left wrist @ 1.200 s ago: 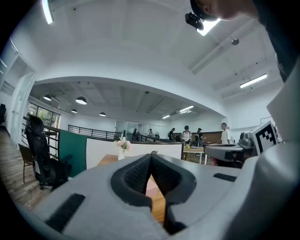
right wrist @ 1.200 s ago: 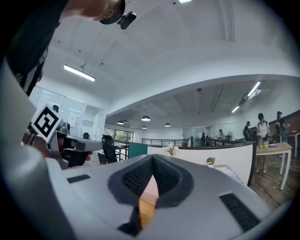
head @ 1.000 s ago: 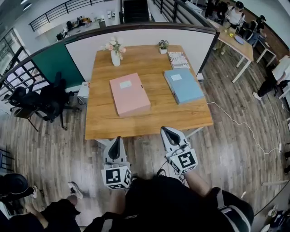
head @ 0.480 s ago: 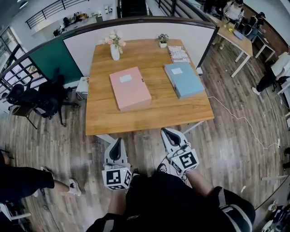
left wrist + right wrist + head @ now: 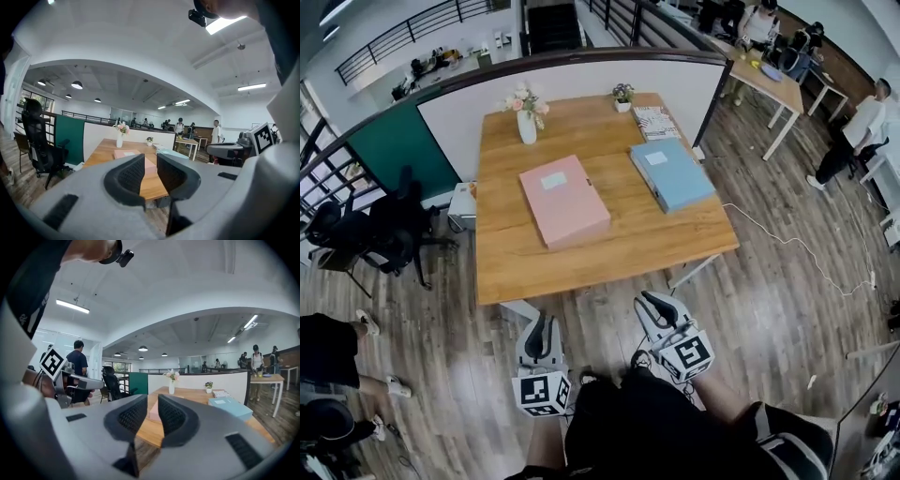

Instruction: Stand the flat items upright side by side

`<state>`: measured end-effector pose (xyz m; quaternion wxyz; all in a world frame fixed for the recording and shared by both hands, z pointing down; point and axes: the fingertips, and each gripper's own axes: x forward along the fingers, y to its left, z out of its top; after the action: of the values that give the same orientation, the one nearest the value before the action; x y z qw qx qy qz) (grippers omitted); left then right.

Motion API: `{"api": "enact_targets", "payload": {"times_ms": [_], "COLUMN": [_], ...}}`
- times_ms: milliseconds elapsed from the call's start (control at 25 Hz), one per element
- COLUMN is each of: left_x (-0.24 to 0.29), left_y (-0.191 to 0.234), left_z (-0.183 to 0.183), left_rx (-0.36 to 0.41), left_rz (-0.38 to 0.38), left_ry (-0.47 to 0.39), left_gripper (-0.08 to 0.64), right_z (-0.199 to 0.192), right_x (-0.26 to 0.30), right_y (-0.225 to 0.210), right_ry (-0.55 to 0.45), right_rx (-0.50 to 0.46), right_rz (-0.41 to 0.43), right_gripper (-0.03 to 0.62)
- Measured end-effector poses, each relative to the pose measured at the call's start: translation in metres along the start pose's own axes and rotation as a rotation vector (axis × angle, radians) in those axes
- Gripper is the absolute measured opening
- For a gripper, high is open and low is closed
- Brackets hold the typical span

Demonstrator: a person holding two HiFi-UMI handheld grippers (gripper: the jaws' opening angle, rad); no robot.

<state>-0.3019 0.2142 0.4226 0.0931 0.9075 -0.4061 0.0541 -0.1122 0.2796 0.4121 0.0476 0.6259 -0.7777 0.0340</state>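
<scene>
A pink box file (image 5: 563, 200) lies flat on the left half of the wooden table (image 5: 609, 253). Flat on the right half lies a blue box file (image 5: 671, 173). Both grippers hang over the floor in front of the table's near edge, well short of the files. My left gripper (image 5: 540, 322) has its jaws opening to a narrow gap with nothing between them. The jaws of my right gripper (image 5: 650, 301) are opening too, also with nothing between them. The left gripper view (image 5: 150, 176) shows the pink file (image 5: 123, 153) ahead; the right gripper view (image 5: 153, 417) shows the blue file (image 5: 230, 407).
At the table's far edge stand a white vase of flowers (image 5: 526, 119), a small potted plant (image 5: 623, 94) and a stack of booklets (image 5: 654, 122). A white partition (image 5: 581, 89) backs the table. A black office chair (image 5: 380, 234) stands left; a cable (image 5: 797, 248) trails right.
Both grippers now sit lower in the head view, farther from the table's front edge. The person at the lower left has moved along the floor.
</scene>
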Motion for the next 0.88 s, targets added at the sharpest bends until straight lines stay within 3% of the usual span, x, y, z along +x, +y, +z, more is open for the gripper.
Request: {"api": "enact_targets", "payload": {"times_ms": [240,400,600,880], "left_x": [-0.007,-0.009,-0.015,-0.009], "left_y": [0.017,0.031,0.053,0.067], "left_z": [-0.009,-0.018,-0.027,-0.028], "left_rx": [-0.042,-0.076,-0.082,-0.102], "left_rz": [-0.048,-0.081,-0.064,-0.029], "left_ry": [-0.016,0.0,0.033,0.04], "left_gripper": [0.128,0.202,0.225,0.227], "right_z": [-0.008,-0.012,-0.016,-0.019], "right_x": [-0.005,-0.002,0.001,0.014], "right_y": [0.011,0.024,0.038,0.024], "right_ry": [0.034,0.052,0.081,0.097], "right_rx": [-0.003,-0.001,0.001,0.003], "right_rz": [-0.052,-0.063,-0.059,-0.045], "right_gripper": [0.141,0.172,0.194,0.204]}}
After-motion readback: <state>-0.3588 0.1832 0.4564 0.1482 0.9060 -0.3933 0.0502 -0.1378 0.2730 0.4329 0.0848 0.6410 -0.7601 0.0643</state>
